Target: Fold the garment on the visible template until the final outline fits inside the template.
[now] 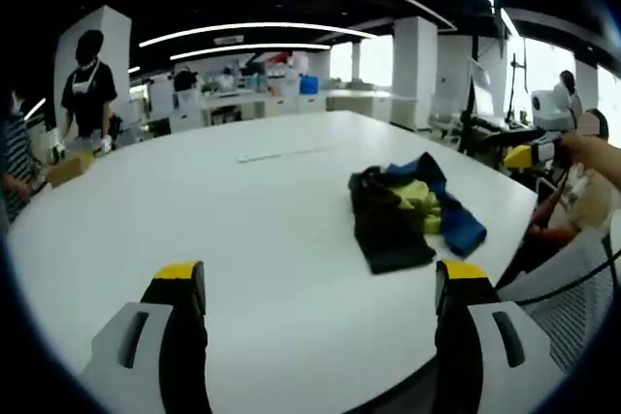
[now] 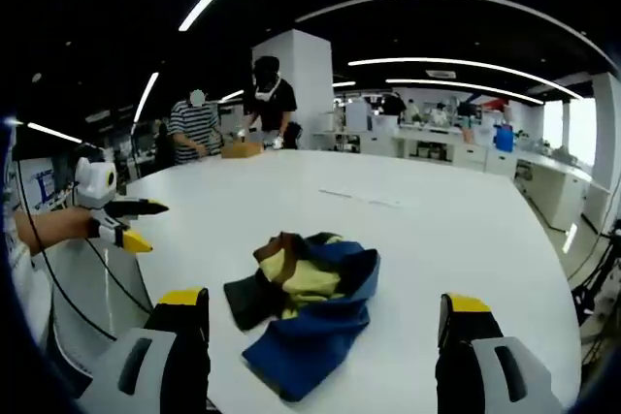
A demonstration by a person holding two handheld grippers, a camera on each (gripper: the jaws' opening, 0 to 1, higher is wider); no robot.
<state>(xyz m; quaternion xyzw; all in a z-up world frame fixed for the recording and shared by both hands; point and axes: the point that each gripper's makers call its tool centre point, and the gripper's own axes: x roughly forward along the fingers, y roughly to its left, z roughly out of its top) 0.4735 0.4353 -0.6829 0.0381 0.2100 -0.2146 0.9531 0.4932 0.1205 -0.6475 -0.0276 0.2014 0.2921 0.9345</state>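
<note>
Left gripper (image 1: pixel 320 283) hovering wide open, holding nothing. Garment (image 1: pixel 408 212) lying crumpled on white table (image 1: pixel 243 230), soft, light, likely floppy; pinching an outer hem looking best. Right gripper (image 2: pixel 325 312) gaping empty just short of it.

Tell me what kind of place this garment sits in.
Probably an open lab or workshop: a big white table carrying the crumpled garment, benches loaded with equipment along the back, and long ceiling strip lights.
</note>
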